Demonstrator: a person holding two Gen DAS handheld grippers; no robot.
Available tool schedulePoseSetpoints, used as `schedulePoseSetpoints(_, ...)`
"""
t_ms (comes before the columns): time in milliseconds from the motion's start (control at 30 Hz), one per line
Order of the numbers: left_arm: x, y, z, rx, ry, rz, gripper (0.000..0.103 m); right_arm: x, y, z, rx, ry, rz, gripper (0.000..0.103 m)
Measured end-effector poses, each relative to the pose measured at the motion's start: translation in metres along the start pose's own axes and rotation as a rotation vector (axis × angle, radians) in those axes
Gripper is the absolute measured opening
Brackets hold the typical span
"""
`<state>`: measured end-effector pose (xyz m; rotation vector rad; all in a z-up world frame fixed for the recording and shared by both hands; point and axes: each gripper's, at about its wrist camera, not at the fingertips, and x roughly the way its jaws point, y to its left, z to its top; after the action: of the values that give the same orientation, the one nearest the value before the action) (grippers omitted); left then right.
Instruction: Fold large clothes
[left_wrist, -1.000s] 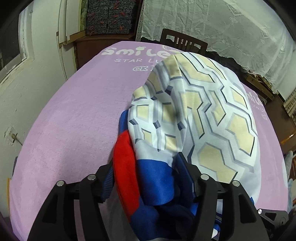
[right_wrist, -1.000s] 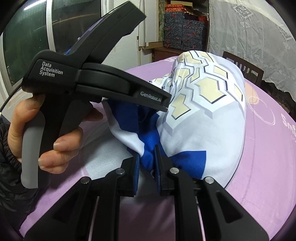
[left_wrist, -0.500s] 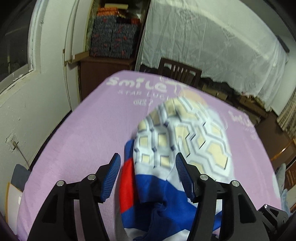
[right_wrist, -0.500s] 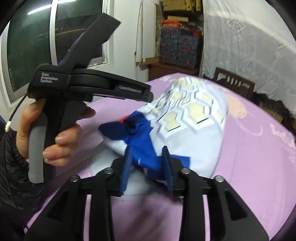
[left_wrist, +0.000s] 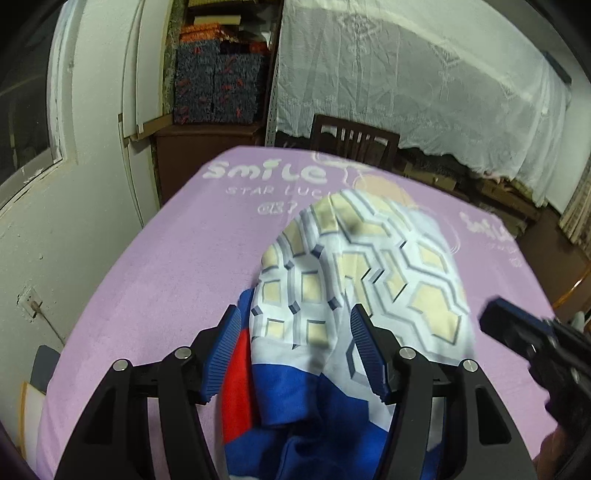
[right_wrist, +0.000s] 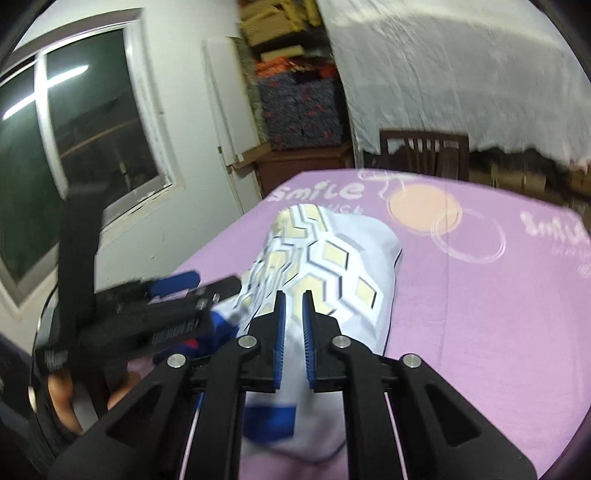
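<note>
My left claw (left_wrist: 295, 354) stands apart, its blue pads either side of the shirt (left_wrist: 362, 280) but not pressing it. The shirt, white with yellow hexagons and blue and red patches, lies bunched on the purple cloth (left_wrist: 166, 266). My right claw (right_wrist: 293, 339) has just been closing; its pads are nearly together above the shirt (right_wrist: 332, 266), and I cannot tell whether any fabric is pinched between them.
</note>
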<state>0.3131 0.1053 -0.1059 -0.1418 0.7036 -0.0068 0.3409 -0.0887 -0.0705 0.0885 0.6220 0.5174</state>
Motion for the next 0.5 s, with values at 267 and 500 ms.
schedulePoseSetpoints(267, 0.043, -0.008, -0.014, 0.061, 0.133, 0.048, 0.063, 0.059, -0.017, -0.021, 0.004, 0.116, -0.103, 0.005)
schedulePoseSetpoints(500, 0.049, -0.003, -0.017, 0.037, 0.143, 0.03, 0.063, 0.063, -0.023, -0.036, -0.01, 0.121, -0.095, 0.003)
